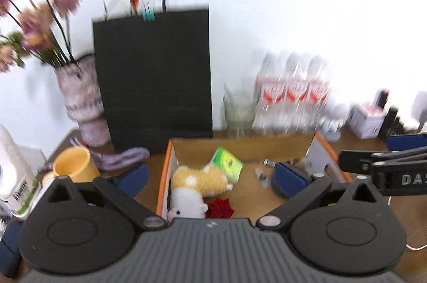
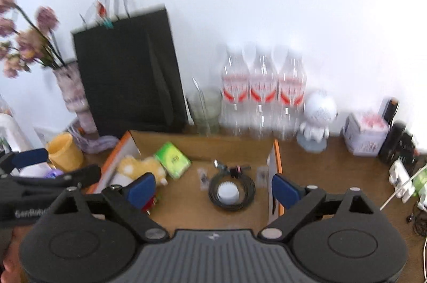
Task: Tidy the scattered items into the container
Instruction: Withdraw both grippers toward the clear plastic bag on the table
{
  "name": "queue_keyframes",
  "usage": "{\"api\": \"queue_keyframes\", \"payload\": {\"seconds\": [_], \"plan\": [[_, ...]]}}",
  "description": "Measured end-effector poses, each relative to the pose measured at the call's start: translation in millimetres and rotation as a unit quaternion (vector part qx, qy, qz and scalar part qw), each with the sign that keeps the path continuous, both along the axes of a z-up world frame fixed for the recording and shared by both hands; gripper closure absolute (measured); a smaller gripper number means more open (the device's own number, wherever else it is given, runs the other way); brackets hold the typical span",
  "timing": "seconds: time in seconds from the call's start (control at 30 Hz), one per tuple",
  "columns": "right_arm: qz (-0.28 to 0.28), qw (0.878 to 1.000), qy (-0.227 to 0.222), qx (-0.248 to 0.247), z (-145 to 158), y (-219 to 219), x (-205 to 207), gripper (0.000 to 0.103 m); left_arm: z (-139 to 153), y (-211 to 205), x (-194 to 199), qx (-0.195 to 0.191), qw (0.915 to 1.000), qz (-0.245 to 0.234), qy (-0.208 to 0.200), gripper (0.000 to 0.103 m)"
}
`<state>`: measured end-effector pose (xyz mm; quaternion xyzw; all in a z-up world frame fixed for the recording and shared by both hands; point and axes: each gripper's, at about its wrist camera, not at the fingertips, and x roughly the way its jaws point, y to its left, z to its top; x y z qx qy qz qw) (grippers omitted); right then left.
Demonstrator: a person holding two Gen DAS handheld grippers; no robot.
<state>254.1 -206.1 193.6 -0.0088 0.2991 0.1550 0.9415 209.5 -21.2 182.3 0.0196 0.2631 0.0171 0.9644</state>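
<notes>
Wooden worktop [image 2: 307, 163], white wall behind, cluttered. Cardboard box [image 2: 276, 149] already holds plush toy [image 1: 197, 181], green pack [image 2: 173, 159], coiled cable [image 2: 230, 193]. Left claw [image 1: 210, 176] & right claw [image 2: 213, 189] both wide open, nothing held. Risk: bottles [image 2: 263, 91], glass [image 2: 208, 107] close behind box; careless reach could topple them.

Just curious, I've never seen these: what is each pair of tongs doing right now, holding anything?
Left tongs: wide open, empty, above the cardboard box.
Right tongs: wide open, empty, above the same box.
</notes>
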Motion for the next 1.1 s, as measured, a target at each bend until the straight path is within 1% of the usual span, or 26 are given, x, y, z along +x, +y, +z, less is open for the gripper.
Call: {"api": "queue_keyframes", "payload": {"seconds": [0.07,0.13,0.2,0.27,0.37,0.4,0.47,0.53,0.6,0.67,0.7,0.77,0.8,0.83,0.87,0.93,1.0,1.1], "plan": [[0.006,0.998,-0.059,-0.018,-1.3,1.1,-23.8,0.007,0.8,-4.2,-20.0,0.018,0.9993,0.000,-0.033,0.000],[-0.002,0.995,-0.091,-0.032,-2.6,1.3,-40.7,0.006,0.7,-6.4,-35.8,0.026,0.9982,-0.009,-0.054,0.000],[-0.005,0.995,-0.096,-0.020,-1.9,-1.1,-51.7,0.006,0.3,-8.3,-49.2,0.022,0.9976,-0.012,-0.064,0.000],[-0.007,0.995,-0.097,0.000,0.0,-4.6,-62.8,0.006,-1.2,-8.3,-63.7,0.010,0.9971,-0.013,-0.074,0.000],[-0.012,0.995,-0.095,0.014,-2.8,-8.5,-83.4,0.005,-5.6,-9.4,-89.5,0.002,0.9964,-0.021,-0.083,0.000],[-0.014,0.995,-0.094,0.013,-6.0,-8.3,-94.1,0.005,-8.3,-9.1,-101.3,0.002,0.9963,-0.020,-0.084,0.000],[-0.023,0.995,-0.099,0.003,-15.7,-8.3,-129.1,0.005,-17.0,-7.0,-136.6,-0.003,0.9959,-0.024,-0.088,0.000],[-0.023,0.993,-0.116,0.002,-30.3,-17.1,-175.2,0.001,-32.8,-2.0,-181.3,-0.015,0.9928,-0.056,-0.104,0.000],[-0.016,0.992,-0.125,0.014,-50.2,-29.4,-224.9,0.000,-54.9,1.3,-227.9,-0.019,0.9922,-0.061,-0.107,0.000],[-0.008,0.992,-0.123,0.030,-76.5,-44.5,-273.4,0.000,-83.3,4.9,-275.0,-0.023,0.9914,-0.063,-0.113,0.000],[0.001,0.992,-0.121,0.029,-89.6,-50.1,-294.1,0.000,-100.1,7.7,-297.5,-0.029,0.9909,-0.063,-0.116,0.000],[0.002,0.991,-0.133,0.010,-114.7,-59.3,-335.6,0.000,-132.5,16.2,-336.7,-0.047,0.9916,-0.058,-0.105,0.000],[-0.004,0.990,-0.141,0.000,-123.9,-62.4,-352.6,0.000,-144.5,20.4,-351.3,-0.053,0.9922,-0.054,-0.099,0.000],[-0.003,0.990,-0.144,-0.008,-132.2,-65.0,-367.5,0.000,-151.9,22.7,-362.0,-0.051,0.9928,-0.054,-0.094,0.000],[0.002,0.990,-0.141,-0.014,-139.0,-66.6,-377.8,0.000,-153.6,23.5,-366.5,-0.045,0.9929,-0.058,-0.093,0.000],[-0.001,0.992,-0.129,-0.013,-146.7,-67.9,-382.8,0.000,-147.1,25.0,-362.1,-0.040,0.9913,-0.067,-0.106,0.000],[-0.009,0.993,-0.115,0.000,-151.0,-69.4,-373.6,0.000,-140.8,26.1,-350.5,-0.050,0.9903,-0.055,-0.117,0.000],[-0.026,0.994,-0.103,0.006,-149.3,-69.7,-347.1,0.000,-139.1,23.6,-326.1,-0.060,0.9928,-0.041,-0.096,0.000]]}}
